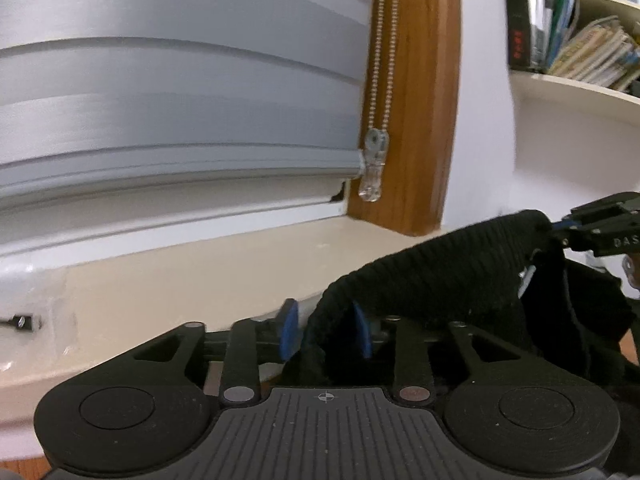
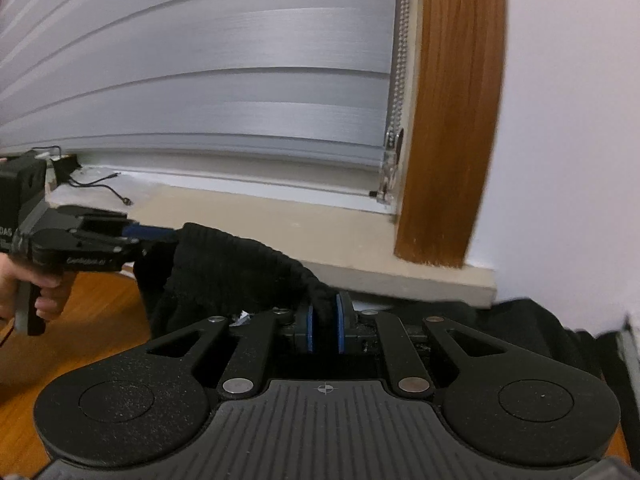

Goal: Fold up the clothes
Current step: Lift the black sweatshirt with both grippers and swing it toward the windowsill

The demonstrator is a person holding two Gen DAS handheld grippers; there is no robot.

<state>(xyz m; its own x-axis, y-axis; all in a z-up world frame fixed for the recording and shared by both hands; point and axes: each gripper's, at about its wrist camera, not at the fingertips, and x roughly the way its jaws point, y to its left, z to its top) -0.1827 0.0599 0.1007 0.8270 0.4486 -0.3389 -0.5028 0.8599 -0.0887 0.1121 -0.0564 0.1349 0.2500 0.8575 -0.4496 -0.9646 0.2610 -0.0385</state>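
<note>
A black ribbed-knit garment (image 1: 440, 264) hangs stretched between my two grippers. In the left wrist view my left gripper (image 1: 326, 330) is open: its blue pads stand apart, the ribbed hem lies loosely between them, and the left pad is off the cloth. My right gripper (image 2: 325, 330) is shut on the garment (image 2: 240, 264), with the hem pinched between its blue pads. From the right wrist view, my left gripper (image 2: 160, 234) is at the left in a hand, its fingers at the cloth's far end. The right gripper (image 1: 560, 230) shows at the right edge of the left view.
A cream windowsill (image 1: 180, 264) runs ahead under a grey blind (image 1: 180, 100) with a bead chain (image 1: 376, 80) on a wooden frame (image 2: 448, 120). A bookshelf (image 1: 580, 40) is up right. A cable (image 2: 108, 192) lies on the sill. A wooden surface (image 2: 92, 320) is below.
</note>
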